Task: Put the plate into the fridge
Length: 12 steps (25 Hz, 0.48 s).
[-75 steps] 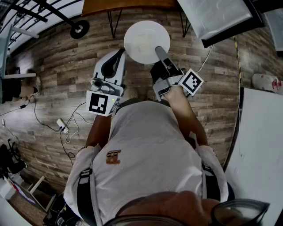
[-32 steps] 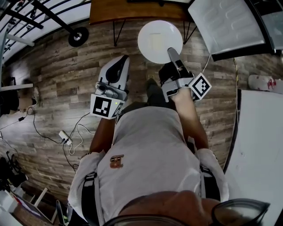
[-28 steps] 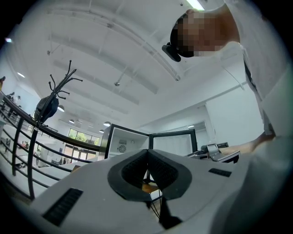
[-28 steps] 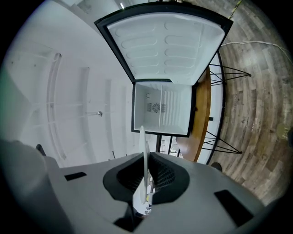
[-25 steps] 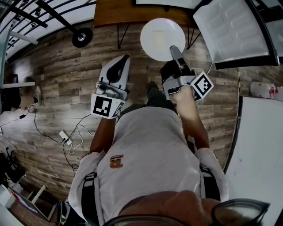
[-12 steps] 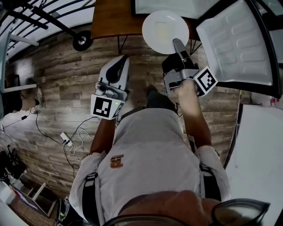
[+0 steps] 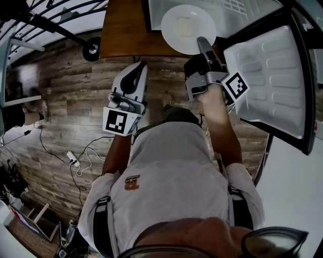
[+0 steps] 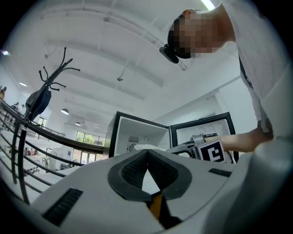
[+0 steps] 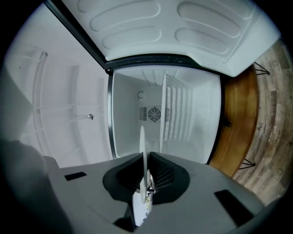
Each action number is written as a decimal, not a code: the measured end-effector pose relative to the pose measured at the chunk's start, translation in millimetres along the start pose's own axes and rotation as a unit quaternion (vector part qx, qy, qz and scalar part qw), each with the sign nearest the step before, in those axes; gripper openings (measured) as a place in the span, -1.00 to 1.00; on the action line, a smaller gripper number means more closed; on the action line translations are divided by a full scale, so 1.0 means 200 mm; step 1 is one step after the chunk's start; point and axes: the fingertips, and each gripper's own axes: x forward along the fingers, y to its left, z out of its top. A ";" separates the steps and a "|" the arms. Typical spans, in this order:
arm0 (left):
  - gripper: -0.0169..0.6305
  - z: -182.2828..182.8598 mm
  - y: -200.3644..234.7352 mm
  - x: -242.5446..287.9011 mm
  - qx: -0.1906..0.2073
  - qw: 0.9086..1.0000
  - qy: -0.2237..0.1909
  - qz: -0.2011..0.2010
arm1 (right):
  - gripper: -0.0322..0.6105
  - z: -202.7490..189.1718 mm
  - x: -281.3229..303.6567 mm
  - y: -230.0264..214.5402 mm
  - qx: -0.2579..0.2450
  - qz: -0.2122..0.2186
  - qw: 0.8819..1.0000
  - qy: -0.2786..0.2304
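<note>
Holding the plate (image 7: 187, 25) by its near rim, my right gripper (image 7: 203, 43) is clamped tight on it. From the head view the plate lies flat, face up, right at the mouth of the open fridge (image 7: 237, 10). The fridge door (image 7: 270, 75) is swung wide to the right. In the right gripper view I see the plate (image 9: 142, 141) edge-on, pinched between the pads of that gripper (image 9: 145, 157), with the white inside of the fridge (image 9: 155, 114) and its back fan straight ahead. My left gripper (image 7: 140, 68) hangs beside it over the wood floor (image 7: 65, 90), just short of the near edge of the wooden tabletop (image 7: 123, 30). Its jaws are pressed together on nothing.
</note>
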 end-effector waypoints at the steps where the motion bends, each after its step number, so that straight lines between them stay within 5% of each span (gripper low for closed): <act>1: -0.89 0.00 0.03 0.08 0.001 1.000 0.002 0.003 | -0.77 0.05 0.08 0.00 0.001 -0.001 1.000 0.003; 12: -0.89 -0.01 0.06 0.52 0.009 1.000 0.000 0.023 | -0.77 0.35 0.50 -0.01 0.011 -0.026 0.999 0.019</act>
